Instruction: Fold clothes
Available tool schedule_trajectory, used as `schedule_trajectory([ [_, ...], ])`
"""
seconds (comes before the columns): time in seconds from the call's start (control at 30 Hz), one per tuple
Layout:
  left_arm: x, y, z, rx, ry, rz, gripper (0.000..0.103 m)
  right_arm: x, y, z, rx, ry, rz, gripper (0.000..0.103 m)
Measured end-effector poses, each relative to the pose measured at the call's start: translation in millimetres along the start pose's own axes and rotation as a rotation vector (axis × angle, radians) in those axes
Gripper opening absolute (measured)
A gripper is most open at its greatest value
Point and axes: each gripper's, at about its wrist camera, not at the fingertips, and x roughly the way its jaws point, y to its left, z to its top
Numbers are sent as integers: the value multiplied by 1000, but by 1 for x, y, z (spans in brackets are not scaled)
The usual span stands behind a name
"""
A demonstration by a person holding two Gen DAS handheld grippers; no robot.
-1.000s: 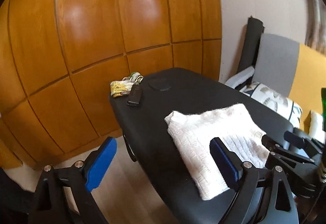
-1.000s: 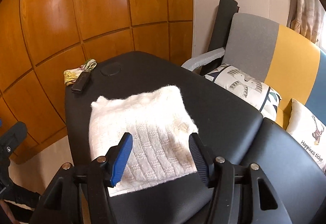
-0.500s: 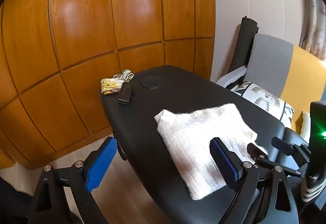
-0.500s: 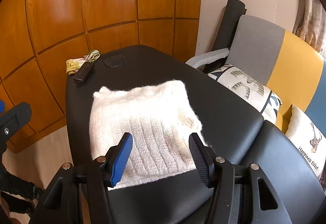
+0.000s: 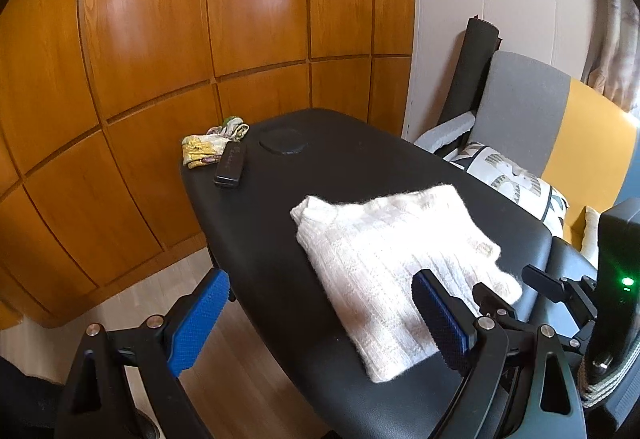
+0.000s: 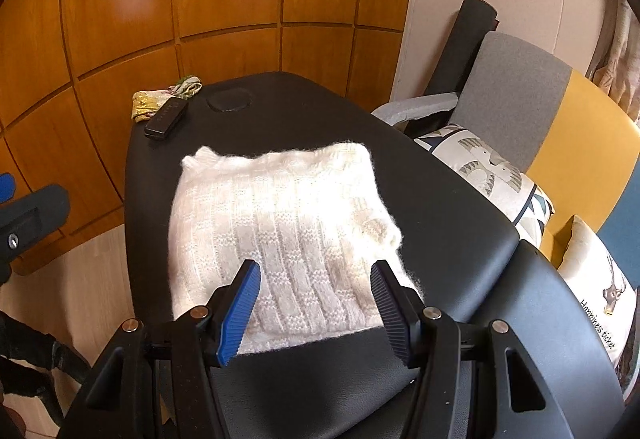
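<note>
While the folded sweater [image 6: 280,239] lies flat beyond them, both grippers' jaws — left [image 5: 320,323], right [image 6: 316,307] — stand released, empty.

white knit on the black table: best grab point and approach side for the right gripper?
Take the white knit sweater at its near hem edge, coming in low from the near side, where the right gripper already hangs open just above it. That edge is a straight, stacked fold facing the jaws with bare black table before it. The right corner looks loose and fluffy, so probably a poorer hold.
</note>
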Motion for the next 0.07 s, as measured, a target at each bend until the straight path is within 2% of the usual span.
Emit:
schedule_trajectory([
  [0.07, 0, -1, -2, 8, -7, 16, 94, 1, -2, 0, 5, 4, 4, 58],
])
